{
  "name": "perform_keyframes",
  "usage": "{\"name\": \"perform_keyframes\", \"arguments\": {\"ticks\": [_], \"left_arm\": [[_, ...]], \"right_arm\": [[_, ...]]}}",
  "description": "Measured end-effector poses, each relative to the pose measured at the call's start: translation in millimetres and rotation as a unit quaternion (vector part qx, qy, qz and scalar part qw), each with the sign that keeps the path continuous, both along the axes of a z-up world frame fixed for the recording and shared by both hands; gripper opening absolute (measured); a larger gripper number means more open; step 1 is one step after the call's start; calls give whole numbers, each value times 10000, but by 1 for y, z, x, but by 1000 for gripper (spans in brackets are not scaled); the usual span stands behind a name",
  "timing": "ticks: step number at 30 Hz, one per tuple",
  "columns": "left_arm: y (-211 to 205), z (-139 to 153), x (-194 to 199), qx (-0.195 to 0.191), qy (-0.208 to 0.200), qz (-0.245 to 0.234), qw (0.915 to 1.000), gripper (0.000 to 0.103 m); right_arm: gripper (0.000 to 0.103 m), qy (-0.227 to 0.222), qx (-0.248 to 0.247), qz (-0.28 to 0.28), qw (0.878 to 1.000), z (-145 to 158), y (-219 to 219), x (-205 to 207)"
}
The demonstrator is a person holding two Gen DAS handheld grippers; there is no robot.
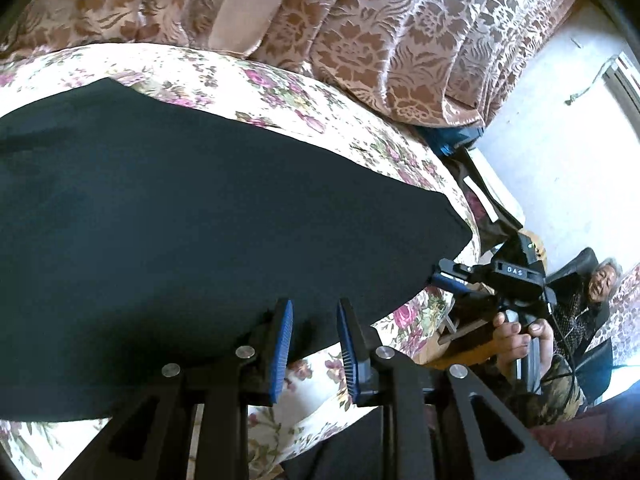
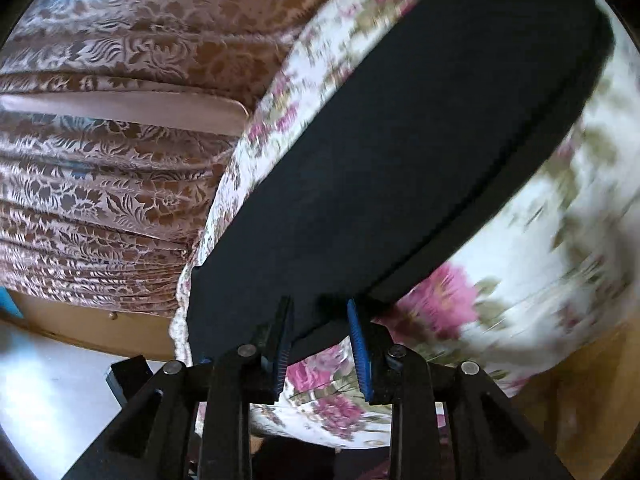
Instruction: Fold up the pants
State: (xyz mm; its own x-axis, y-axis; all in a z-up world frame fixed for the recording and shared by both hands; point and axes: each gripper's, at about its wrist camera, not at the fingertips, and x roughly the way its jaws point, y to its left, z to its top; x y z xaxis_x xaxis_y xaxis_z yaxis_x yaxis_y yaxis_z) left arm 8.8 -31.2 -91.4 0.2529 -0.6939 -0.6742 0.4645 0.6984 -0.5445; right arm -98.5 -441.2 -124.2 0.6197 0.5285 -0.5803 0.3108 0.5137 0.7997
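Note:
The black pants [image 1: 180, 220] lie flat on a floral bedsheet [image 1: 320, 100]. My left gripper [image 1: 314, 314] is open with its blue pads just over the near edge of the pants. In the same view my right gripper [image 1: 442, 278] sits at the pants' right corner, held by a hand. In the right wrist view the pants [image 2: 400, 160] show as a long folded strip with a layered edge. My right gripper [image 2: 320, 312] is open at the strip's near end, with the edge between its jaws.
A brown and gold patterned quilt [image 1: 360, 32] is bunched along the far side of the bed; it also shows in the right wrist view [image 2: 100, 160]. A seated person [image 1: 592, 300] is at the right. A wooden bed frame [image 2: 100, 328] and pale floor [image 2: 40, 400] lie at lower left.

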Motion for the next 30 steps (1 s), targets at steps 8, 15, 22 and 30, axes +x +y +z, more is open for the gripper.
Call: {"name": "perform_keyframes", "arguments": {"ticks": [8, 15, 22, 30], "left_arm": [[12, -7, -1, -22, 120, 197, 9997, 23], [12, -4, -5, 11, 48, 236, 9997, 23], [22, -8, -5, -120, 164, 422, 9989, 23], [32, -5, -5, -32, 37, 609, 9981, 23]], "right_arm": [[29, 101, 80, 79, 9999, -6, 13, 12], [7, 25, -107, 169, 9998, -8, 25, 18], [5, 79, -775, 554, 9954, 6, 27, 4], [10, 290, -1000, 817, 9912, -10, 27, 9]]}}
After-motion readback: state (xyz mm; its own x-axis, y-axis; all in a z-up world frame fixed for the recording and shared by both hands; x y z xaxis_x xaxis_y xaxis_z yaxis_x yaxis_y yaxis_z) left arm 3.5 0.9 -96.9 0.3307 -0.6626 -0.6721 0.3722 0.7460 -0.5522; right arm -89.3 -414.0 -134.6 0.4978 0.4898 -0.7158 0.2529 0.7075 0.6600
